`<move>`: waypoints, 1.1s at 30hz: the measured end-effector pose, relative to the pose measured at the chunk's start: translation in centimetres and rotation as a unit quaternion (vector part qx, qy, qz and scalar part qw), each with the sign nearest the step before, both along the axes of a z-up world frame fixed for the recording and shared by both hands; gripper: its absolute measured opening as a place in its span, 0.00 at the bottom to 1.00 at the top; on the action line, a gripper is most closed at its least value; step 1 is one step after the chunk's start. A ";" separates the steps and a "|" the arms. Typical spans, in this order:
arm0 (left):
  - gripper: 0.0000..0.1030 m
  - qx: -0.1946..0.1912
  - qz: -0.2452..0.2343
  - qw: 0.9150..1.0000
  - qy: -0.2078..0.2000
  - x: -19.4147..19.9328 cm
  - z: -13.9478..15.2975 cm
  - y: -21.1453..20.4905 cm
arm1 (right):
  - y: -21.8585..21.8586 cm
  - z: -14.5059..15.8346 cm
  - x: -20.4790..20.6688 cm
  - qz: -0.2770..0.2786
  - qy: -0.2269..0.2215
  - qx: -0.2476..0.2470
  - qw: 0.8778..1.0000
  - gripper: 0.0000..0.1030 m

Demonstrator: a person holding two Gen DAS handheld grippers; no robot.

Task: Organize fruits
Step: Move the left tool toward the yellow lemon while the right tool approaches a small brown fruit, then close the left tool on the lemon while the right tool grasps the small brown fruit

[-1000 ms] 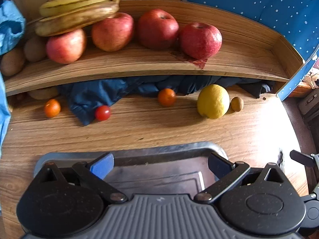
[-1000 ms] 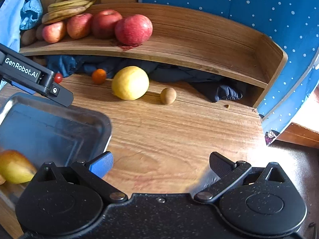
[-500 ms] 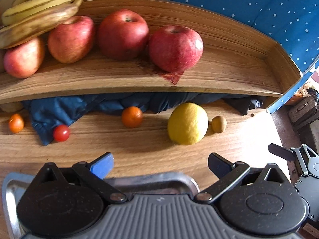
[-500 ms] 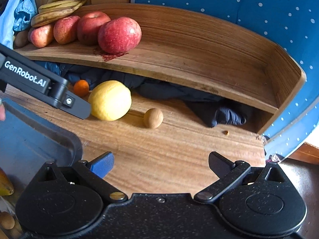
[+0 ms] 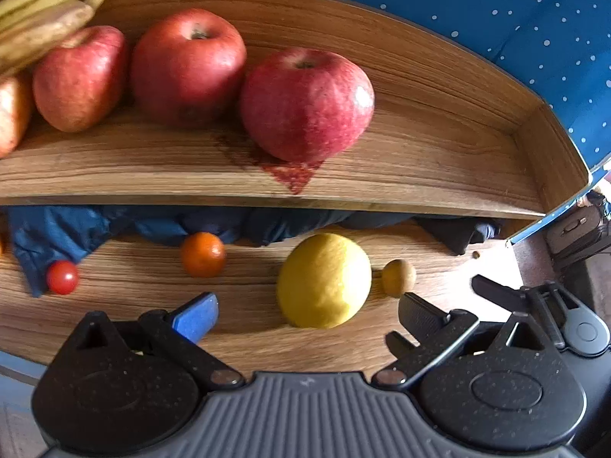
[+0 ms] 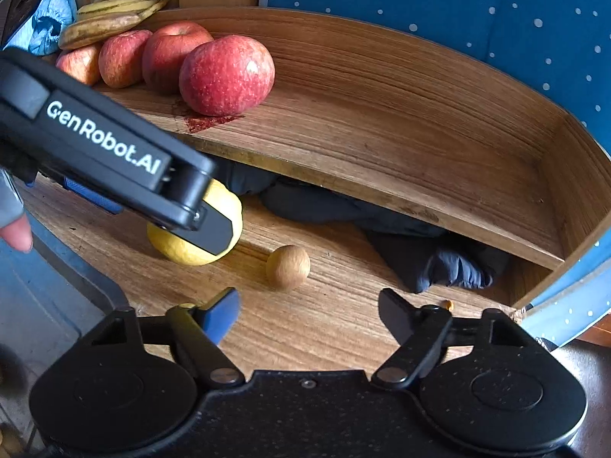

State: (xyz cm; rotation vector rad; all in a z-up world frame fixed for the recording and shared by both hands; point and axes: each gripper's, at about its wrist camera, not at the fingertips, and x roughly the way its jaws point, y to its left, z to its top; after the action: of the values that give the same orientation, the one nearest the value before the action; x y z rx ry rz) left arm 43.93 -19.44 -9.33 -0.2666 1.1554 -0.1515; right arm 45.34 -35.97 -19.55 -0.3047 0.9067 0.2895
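A wood-grain table [image 5: 126, 297] carries a raised wooden shelf [image 5: 420, 152] with a curved back wall and a reddish stain on its front edge. Behind it hangs blue fabric with white dots [image 5: 477, 11].

On the shelf four red apples stand in a row; the rightmost apple [image 5: 305, 103] sits over the stain, and bananas [image 5: 42, 11] lie across the apples at the left end. Dark blue cloth [image 5: 76, 233] is bunched under the shelf and spills onto the table.

On the table in front of the cloth lie a cherry tomato [image 5: 62, 277], a small orange fruit [image 5: 202, 254], a lemon [image 5: 324, 280] and, just beside the lemon on its right, a small round brown fruit [image 5: 399, 278].

The left gripper [image 5: 305, 309] has its jaws spread wide, empty, with the lemon just ahead between the fingertips; whether they touch it cannot be told. In the right wrist view its black body crosses in front of the lemon [image 6: 229, 206].

The right gripper [image 6: 307, 311] is also spread and empty, low over the table, the brown fruit [image 6: 287, 267] just ahead. A metal tray [image 6: 49, 301] sits at the left edge of that view.
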 end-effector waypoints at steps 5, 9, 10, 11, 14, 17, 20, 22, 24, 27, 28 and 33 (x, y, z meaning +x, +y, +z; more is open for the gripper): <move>0.97 0.007 0.005 1.000 0.001 0.5 -0.4 -0.7 | 0.0 -0.5 0.5 0.010 0.001 0.007 1.000 0.62; 0.90 0.011 0.006 1.000 -0.001 0.8 -0.8 -1.1 | -0.1 -0.7 0.8 0.011 0.002 0.011 1.000 0.54; 0.88 0.009 0.007 1.000 0.000 0.9 -0.9 -1.2 | -0.2 -0.8 0.9 0.010 0.003 0.013 1.000 0.54; 0.87 0.008 0.008 1.000 0.001 1.0 -1.0 -1.2 | -0.3 -0.8 1.0 0.010 0.004 0.016 1.000 0.54; 0.83 0.006 0.008 1.000 0.002 1.2 -1.3 -1.4 | -0.6 -0.8 1.0 0.010 0.003 0.022 1.000 0.52; 0.79 0.004 0.008 1.000 0.004 1.5 -1.4 -1.3 | -0.1 -0.7 1.4 0.012 0.001 0.024 1.000 0.45; 0.74 0.000 0.007 1.000 0.006 1.6 -1.5 -1.2 | 0.1 -0.6 1.6 0.014 0.004 0.030 0.999 0.40; 0.71 -0.002 0.006 1.000 0.006 1.5 -1.4 -1.1 | 0.1 -0.6 1.7 0.016 0.009 0.036 0.999 0.40; 0.68 -0.006 0.004 1.000 0.006 1.5 -1.5 -1.2 | 0.1 -0.7 1.8 0.018 0.010 0.042 0.999 0.39; 0.66 -0.009 -0.001 1.000 0.007 1.5 -1.6 -1.3 | 0.2 -0.5 1.6 0.019 0.008 0.042 0.999 0.35; 0.63 -0.010 -0.003 1.000 0.008 1.5 -1.7 -1.3 | 0.2 -0.6 1.7 0.019 0.007 0.042 0.999 0.33; 0.60 -0.014 -0.001 1.000 0.009 1.6 -1.9 -1.3 | 0.1 -0.6 1.7 0.019 0.005 0.042 0.999 0.29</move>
State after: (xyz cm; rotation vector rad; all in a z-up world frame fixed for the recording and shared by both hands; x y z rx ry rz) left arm 45.55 -20.69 -11.25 -0.2928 1.1719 -0.1669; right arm 47.03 -35.82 -20.15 -0.2441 0.8966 0.3631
